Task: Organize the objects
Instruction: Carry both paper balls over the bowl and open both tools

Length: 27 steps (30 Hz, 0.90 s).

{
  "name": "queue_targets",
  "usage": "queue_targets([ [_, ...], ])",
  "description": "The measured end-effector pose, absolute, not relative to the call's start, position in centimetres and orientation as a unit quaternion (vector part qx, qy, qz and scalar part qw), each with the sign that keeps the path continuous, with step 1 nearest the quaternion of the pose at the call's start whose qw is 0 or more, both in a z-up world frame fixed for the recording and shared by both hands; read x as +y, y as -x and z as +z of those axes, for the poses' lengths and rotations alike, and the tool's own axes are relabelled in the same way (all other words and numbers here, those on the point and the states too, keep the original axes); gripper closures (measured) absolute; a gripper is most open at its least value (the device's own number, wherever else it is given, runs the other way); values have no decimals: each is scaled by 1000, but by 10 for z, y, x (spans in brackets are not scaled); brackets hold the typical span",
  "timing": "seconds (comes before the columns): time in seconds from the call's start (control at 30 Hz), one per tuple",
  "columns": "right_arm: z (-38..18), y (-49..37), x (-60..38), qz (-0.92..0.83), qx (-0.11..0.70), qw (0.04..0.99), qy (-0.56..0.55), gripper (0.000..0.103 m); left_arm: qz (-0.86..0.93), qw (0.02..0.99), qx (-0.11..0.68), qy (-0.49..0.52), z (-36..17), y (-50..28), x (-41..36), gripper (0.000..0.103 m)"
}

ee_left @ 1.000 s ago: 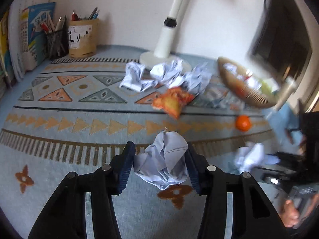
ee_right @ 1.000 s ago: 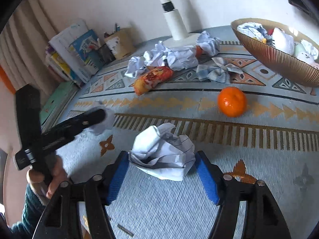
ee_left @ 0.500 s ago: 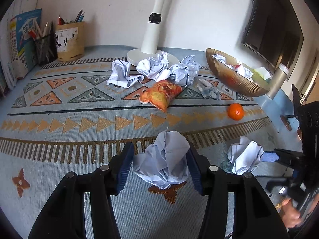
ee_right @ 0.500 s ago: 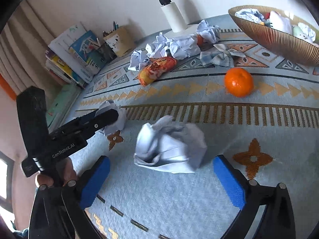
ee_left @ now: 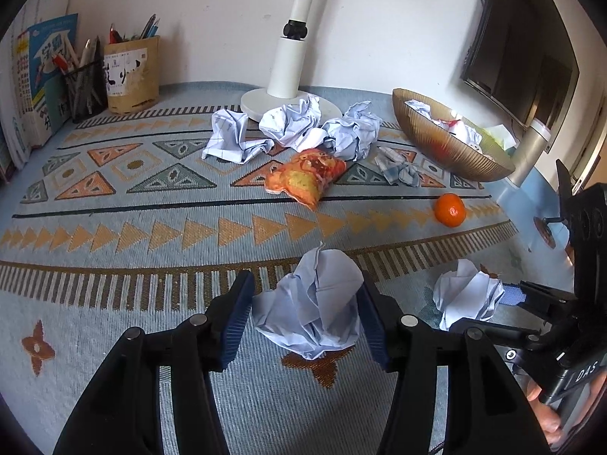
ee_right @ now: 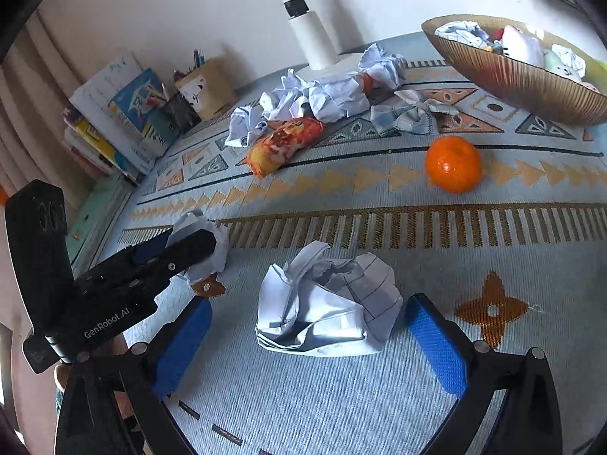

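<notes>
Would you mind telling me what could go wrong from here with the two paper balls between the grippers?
1. The left gripper pinches its crumpled paper ball only by soft folds, so it may slip out when lifted.
2. The right gripper stands open around the other paper ball, which lies loose on the cloth and could be nudged aside.
3. The grippers sit close and could collide.

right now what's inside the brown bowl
The brown bowl holds crumpled paper, something white and a bit of red. Its near wall and the pile on top hide anything deeper.
</notes>
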State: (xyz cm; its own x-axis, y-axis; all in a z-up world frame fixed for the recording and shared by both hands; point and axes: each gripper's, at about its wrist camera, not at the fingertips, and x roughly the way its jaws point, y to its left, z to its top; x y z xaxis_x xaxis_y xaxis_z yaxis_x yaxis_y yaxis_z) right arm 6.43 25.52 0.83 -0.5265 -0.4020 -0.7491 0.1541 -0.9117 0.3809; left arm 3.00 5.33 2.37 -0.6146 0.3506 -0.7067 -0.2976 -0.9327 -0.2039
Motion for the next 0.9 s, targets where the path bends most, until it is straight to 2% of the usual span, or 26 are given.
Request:
queue_targets([
  [0.1,8,-70,252,-875,-118,145,-447,7,898,177,-30,400,24,-30,55,49],
  [0.2,6,-77,252,-884,-114,144,-429,8,899,175,-25,401,23,-30,55,48],
  [0.27,7,-76,255,-884,-123,139,-429,14,898,173,-25,404,23,-29,55,47],
  [0.3,8,-76,256,-884,-126,132,-430,23,898,171,-27,405,22,-28,55,46],
  [0.33,8,-76,259,-886,-128,122,-429,42,897,171,-28,406,22,-28,54,46],
  [0.47,8,-77,267,-879,-155,141,-429,45,895,172,-30,410,21,-26,54,47],
  [0.6,26,-86,290,-887,-163,145,-407,45,890,168,-31,424,29,-25,55,53],
  [0.73,64,-85,341,-906,-179,122,-364,45,904,199,-28,377,68,-31,76,53],
  [0.9,107,-65,406,-921,-210,76,-319,45,905,266,-28,329,118,-3,141,53],
])
